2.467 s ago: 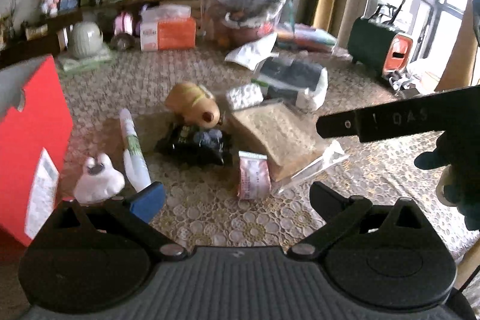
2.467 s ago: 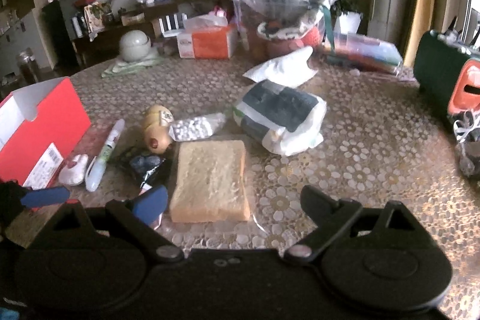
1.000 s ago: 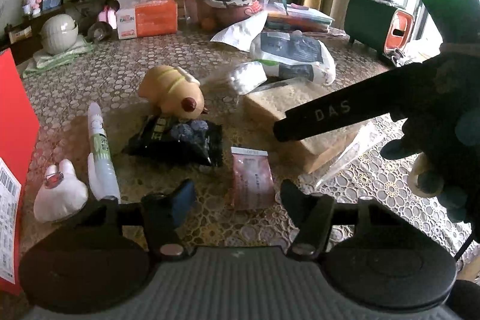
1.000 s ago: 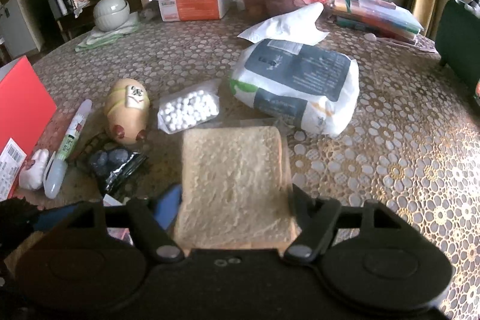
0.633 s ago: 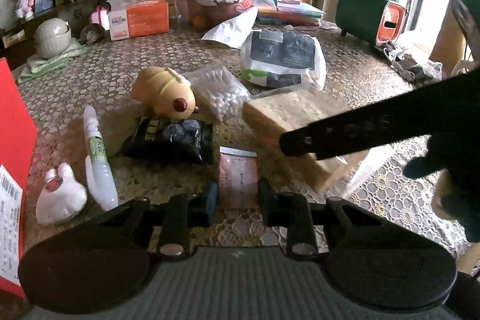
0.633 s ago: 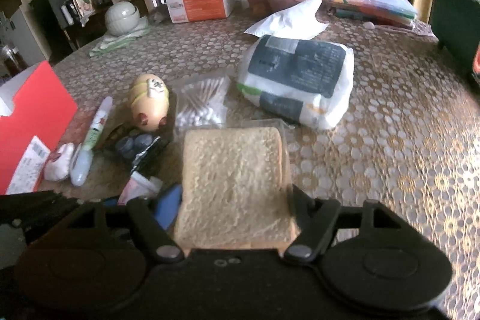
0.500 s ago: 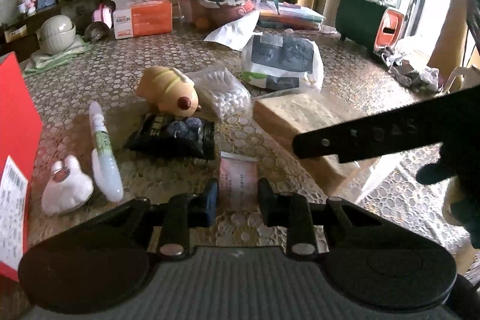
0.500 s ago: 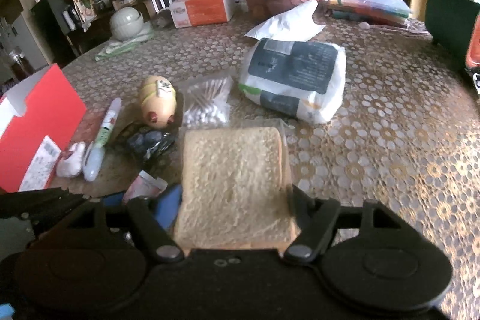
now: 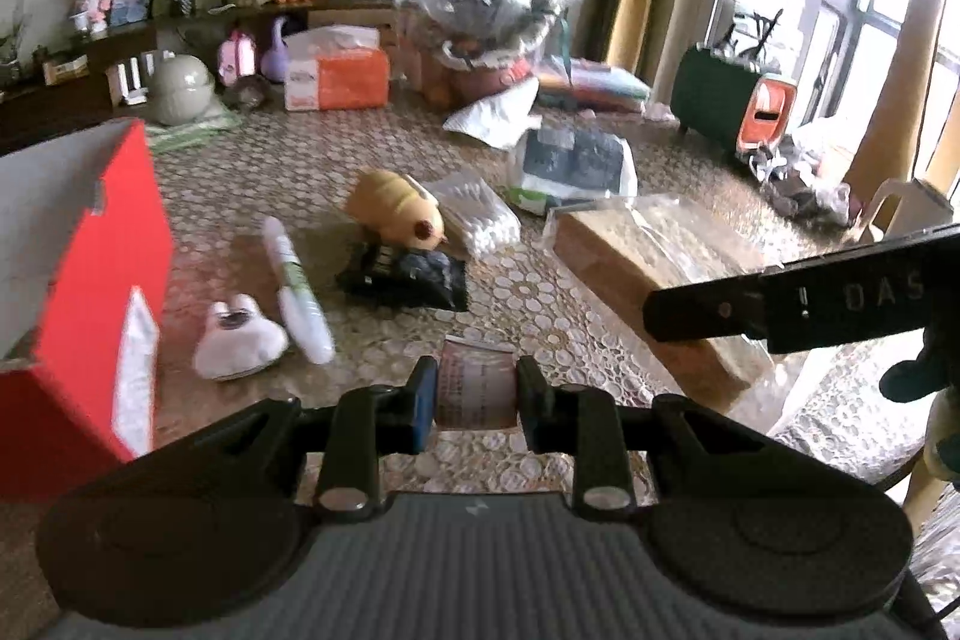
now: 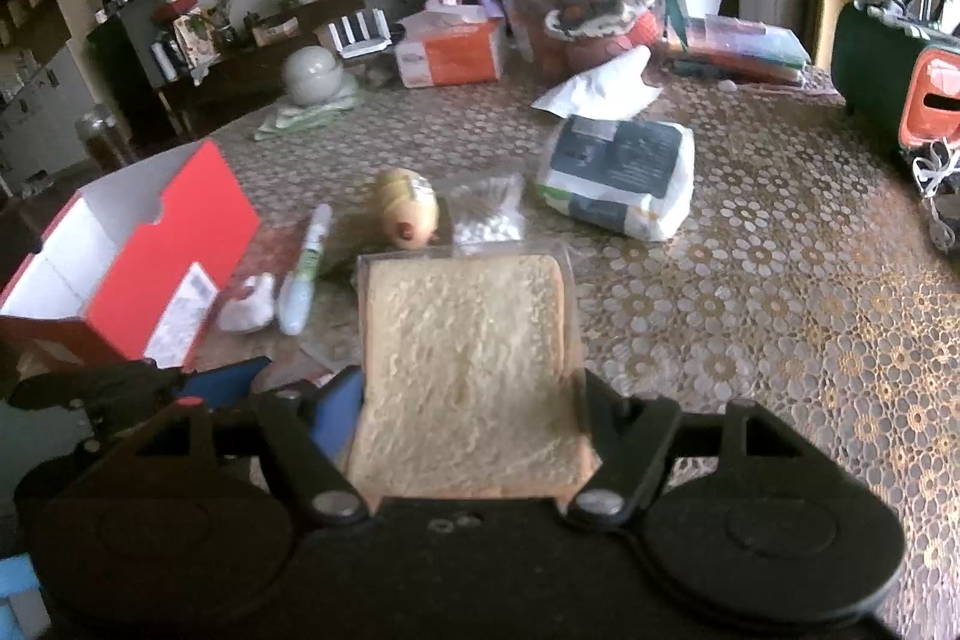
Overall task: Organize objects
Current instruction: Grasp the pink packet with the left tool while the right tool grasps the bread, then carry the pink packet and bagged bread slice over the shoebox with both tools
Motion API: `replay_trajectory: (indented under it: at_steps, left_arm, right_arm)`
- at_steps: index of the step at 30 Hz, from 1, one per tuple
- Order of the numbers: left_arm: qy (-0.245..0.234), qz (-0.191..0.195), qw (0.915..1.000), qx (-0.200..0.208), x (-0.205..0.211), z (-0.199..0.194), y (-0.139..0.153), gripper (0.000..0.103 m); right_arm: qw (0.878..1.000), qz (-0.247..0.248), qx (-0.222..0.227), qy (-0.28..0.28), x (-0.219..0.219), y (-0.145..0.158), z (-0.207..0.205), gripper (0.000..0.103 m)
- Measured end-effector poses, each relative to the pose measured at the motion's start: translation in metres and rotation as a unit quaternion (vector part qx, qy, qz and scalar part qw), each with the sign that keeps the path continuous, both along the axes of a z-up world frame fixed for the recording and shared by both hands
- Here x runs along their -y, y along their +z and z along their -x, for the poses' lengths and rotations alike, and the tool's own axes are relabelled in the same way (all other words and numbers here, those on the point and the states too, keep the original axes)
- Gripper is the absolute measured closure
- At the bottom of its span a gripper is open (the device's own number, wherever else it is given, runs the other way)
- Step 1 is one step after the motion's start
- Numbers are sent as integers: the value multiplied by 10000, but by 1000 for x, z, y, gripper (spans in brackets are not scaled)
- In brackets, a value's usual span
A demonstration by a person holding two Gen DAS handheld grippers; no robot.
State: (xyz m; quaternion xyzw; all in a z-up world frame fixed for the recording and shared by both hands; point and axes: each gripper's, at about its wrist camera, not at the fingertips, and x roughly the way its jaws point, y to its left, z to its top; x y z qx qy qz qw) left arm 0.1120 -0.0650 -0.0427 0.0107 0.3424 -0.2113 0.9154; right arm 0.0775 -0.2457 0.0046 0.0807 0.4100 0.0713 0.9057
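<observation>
a lace-patterned tablecloth (image 10: 780, 292) carries an open red cardboard box (image 10: 150, 268), its white interior bare where visible. the right gripper (image 10: 474, 400) clamps a spongy, square loaf of bread in clear plastic (image 10: 468, 358) above it. the left gripper (image 9: 474, 394) pinches a small flat pink sachet (image 9: 477, 388), lifted off the cloth.

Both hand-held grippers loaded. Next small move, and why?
Probably carry both loads left to the open red box. The left hand-held gripper is shut on the small pink packet, the right hand-held gripper on the bagged bread, and the box looks empty.
</observation>
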Motion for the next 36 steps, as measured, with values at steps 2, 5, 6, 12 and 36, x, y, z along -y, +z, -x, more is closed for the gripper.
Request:
replay_trajectory:
  at_steps: [2, 5, 6, 12, 36]
  left_arm:
    - [65, 70, 9999, 61, -11, 7, 9, 76]
    - [182, 139, 9996, 186, -28, 15, 22, 76]
    - [230, 155, 9994, 229, -35, 18, 25, 76]
    - [584, 236, 9972, 408, -78, 26, 44, 76]
    - [1662, 72, 9817, 923, -226, 3, 85, 76]
  right_arm:
    - [10000, 27, 65, 55, -9, 7, 6, 30]
    - [9997, 55, 144, 171, -24, 17, 11, 30]
    - [9996, 52, 167, 219, -30, 21, 13, 30]
    - [9985, 69, 282, 466, -69, 37, 14, 30]
    - [9854, 136, 511, 1621, -235, 69, -51, 30]
